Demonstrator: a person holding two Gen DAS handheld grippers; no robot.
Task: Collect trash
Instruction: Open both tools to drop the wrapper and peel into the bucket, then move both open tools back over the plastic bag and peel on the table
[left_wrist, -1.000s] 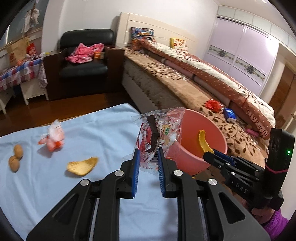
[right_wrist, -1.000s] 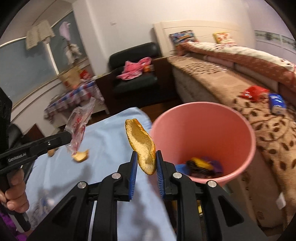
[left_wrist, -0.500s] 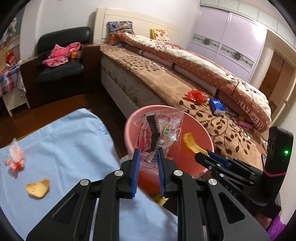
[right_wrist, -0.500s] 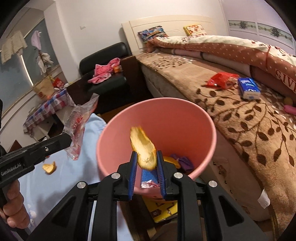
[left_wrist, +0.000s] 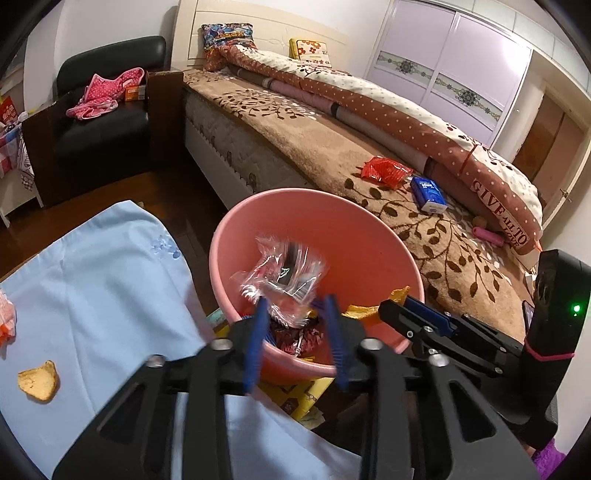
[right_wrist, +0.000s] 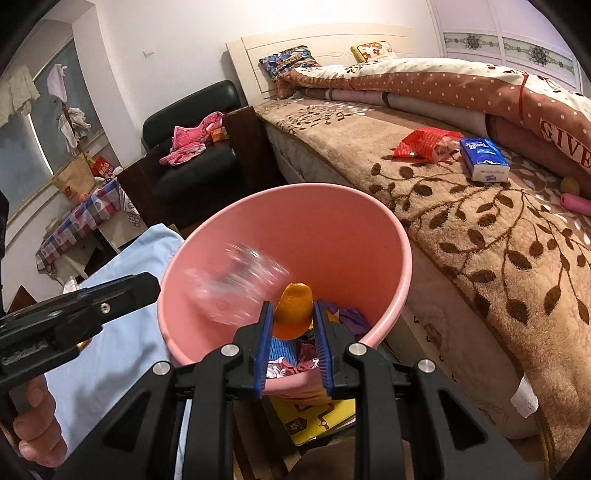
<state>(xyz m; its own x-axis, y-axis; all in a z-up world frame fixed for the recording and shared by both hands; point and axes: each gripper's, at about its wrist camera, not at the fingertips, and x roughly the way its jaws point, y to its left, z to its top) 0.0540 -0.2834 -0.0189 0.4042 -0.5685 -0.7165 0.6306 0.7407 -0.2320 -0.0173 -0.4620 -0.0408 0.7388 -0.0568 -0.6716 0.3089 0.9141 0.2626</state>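
Released, wrapper (left_wrist: 282, 275) (blurred) tumbles into bin (left_wrist: 373, 236); left tool (left_wrist: 295, 314) spread, right tool (right_wrist: 291, 321) parted beside peel (right_wrist: 293, 312).

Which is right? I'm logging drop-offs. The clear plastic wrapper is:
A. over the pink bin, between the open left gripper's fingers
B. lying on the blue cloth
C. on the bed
A: the clear plastic wrapper hangs over the pink bin, blurred, left gripper spread open.

Pink bin (right_wrist: 391, 236), pale blue tablecloth (left_wrist: 110, 280), orange peel (right_wrist: 293, 314), brown leaf-patterned bed cover (right_wrist: 498, 251), blue tissue pack (right_wrist: 484, 158), black armchair (left_wrist: 107, 129)
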